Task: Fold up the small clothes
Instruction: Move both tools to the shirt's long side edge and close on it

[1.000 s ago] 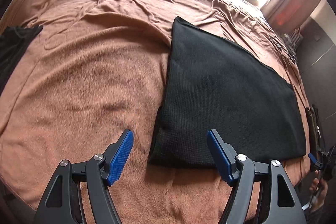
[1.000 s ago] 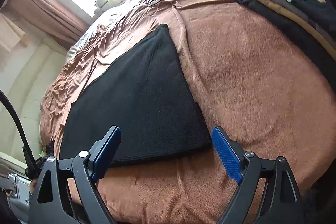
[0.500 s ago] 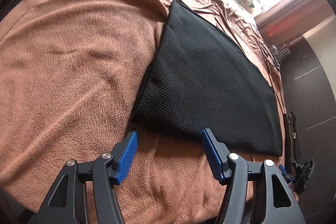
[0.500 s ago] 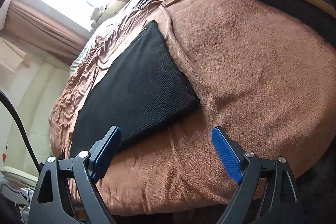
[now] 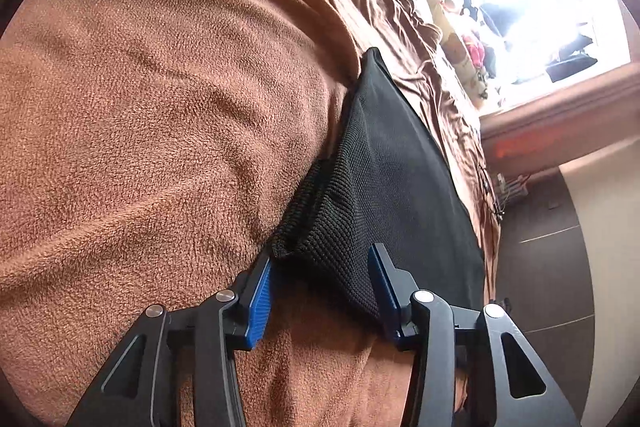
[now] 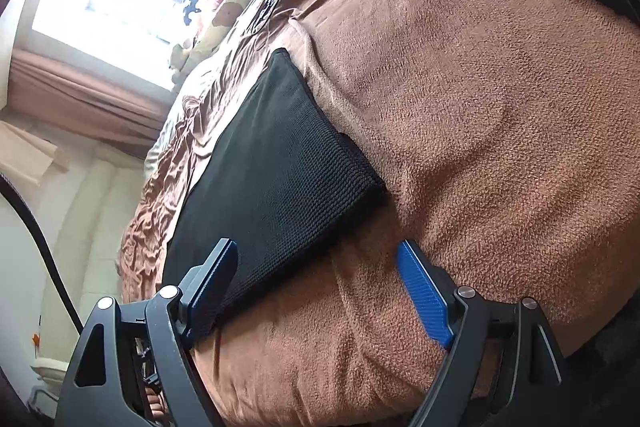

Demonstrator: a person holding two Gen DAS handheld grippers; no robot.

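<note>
Both claws have dropped to the bed's (image 5: 160,127) near edge: left gripper (image 5: 320,291) and right gripper (image 6: 320,287) gape apart, straddling the black cloth's (image 5: 392,187) corners, ready to pinch.

The folded black garment (image 5: 392,187) is a matt, coarse waffle-knit cloth. Beneath it the brown blanket (image 5: 160,131) looks fuzzy and napped — a soft fleece. Both grippers are matt black plastic with shiny metal rivets; their blue pads (image 6: 424,295) are finely ribbed.

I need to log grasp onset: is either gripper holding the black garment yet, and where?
Nothing held. Both jaws stand open: left gripper straddles the black garment near corner, right gripper its other.
</note>
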